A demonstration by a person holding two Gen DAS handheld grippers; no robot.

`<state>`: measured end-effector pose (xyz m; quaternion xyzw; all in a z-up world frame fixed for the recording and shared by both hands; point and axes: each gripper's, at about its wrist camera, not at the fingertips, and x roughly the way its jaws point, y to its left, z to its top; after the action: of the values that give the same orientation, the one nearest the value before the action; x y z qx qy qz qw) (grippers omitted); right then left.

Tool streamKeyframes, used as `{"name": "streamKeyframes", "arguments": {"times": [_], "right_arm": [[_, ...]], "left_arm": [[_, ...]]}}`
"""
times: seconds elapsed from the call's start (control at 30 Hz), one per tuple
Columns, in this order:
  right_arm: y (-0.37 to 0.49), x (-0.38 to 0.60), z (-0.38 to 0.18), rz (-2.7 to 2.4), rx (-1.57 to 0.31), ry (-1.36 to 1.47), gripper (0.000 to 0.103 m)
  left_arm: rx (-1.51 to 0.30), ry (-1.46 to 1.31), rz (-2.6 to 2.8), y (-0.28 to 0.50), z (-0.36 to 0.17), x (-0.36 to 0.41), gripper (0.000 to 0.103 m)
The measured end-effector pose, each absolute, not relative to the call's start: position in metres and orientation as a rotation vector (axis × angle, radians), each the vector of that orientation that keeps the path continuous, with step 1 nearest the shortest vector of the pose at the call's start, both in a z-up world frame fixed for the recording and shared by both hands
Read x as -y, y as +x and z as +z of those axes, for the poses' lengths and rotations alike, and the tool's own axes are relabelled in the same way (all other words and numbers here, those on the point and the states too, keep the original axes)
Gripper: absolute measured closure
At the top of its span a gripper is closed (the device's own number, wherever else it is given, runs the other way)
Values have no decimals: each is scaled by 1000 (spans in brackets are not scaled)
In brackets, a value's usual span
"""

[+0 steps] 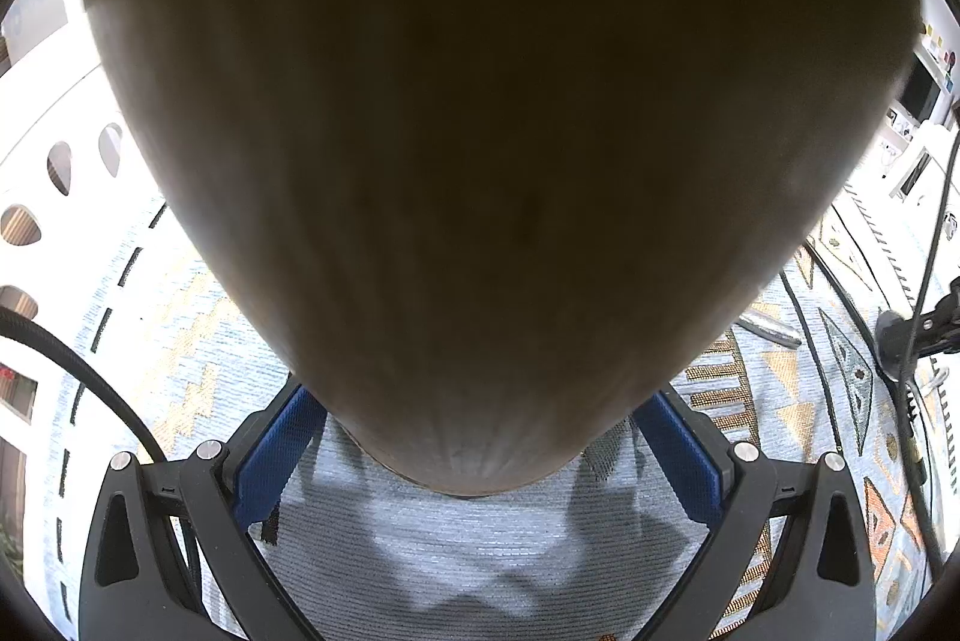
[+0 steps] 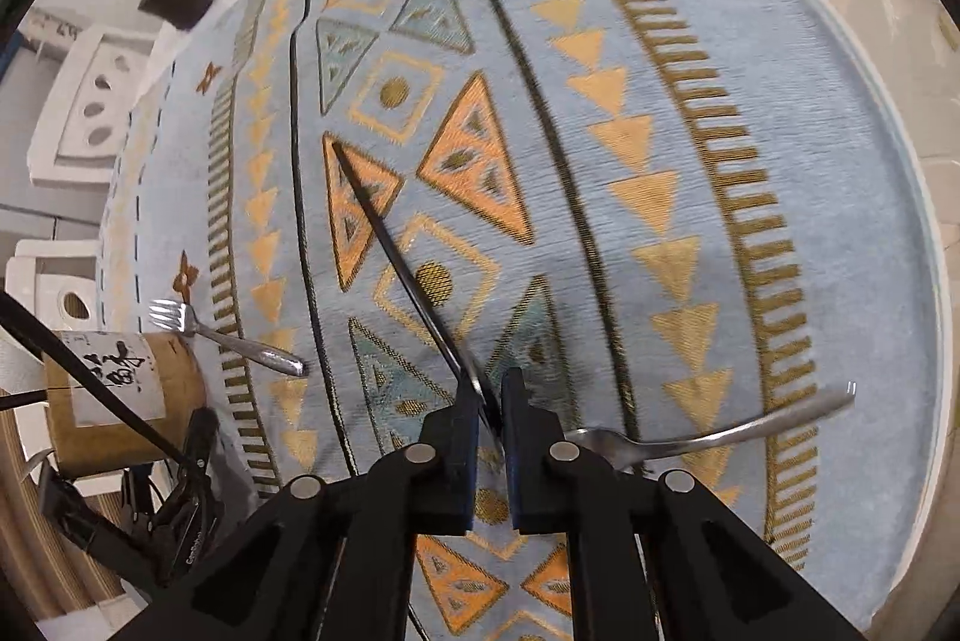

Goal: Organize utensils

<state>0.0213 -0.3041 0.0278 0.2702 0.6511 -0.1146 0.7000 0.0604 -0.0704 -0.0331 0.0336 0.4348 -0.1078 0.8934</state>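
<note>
Right hand-held gripper [image 2: 491,437]: jaws drawn nearly together on a thin dark utensil [image 2: 396,257], gripped near one end; the rest of it slants out over the patterned cloth [image 2: 690,11] on the round bench [image 2: 936,245]. Whether it is a knife or a chopstick cannot be told.

Left hand-held gripper [image 1: 480,452]: blue pads are set wide against the sides of a brown holder [image 1: 480,131], which fills the left wrist view. In the right wrist view it is seen as a labelled brown cylinder at the cloth's edge.

Relative to the holder: a fork [image 2: 225,338] lies just beside it on the cloth; a spoon [image 2: 708,437] lies well apart, on the far side of the right hand-held gripper.

Step judged in hand: carrying of the gripped utensil to the holder. The next move calls for the utensil's free end to be lined up over the holder's mouth before release. The fork and spoon are not yet collected.
</note>
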Motion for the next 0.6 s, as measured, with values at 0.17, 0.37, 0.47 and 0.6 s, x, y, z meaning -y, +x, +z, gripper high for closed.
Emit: {"name": "streamKeyframes", "arguments": {"times": [0.17,0.37,0.47,0.6], "right_arm": [[30,294,17,-233,-1479,580,88],[29,270,25,-226,-1447,414,93],[20,265,40,-190,-1356,424,100],[6,268,73,-137,-1199,491,100]], "left_arm": [[-902,69,-223,60,-33,71,1],[-902,69,-223,60,-33,71,1],[-902,70,-223,60,-33,71,1],[-902,70,-223,60,-33,71,1]]}}
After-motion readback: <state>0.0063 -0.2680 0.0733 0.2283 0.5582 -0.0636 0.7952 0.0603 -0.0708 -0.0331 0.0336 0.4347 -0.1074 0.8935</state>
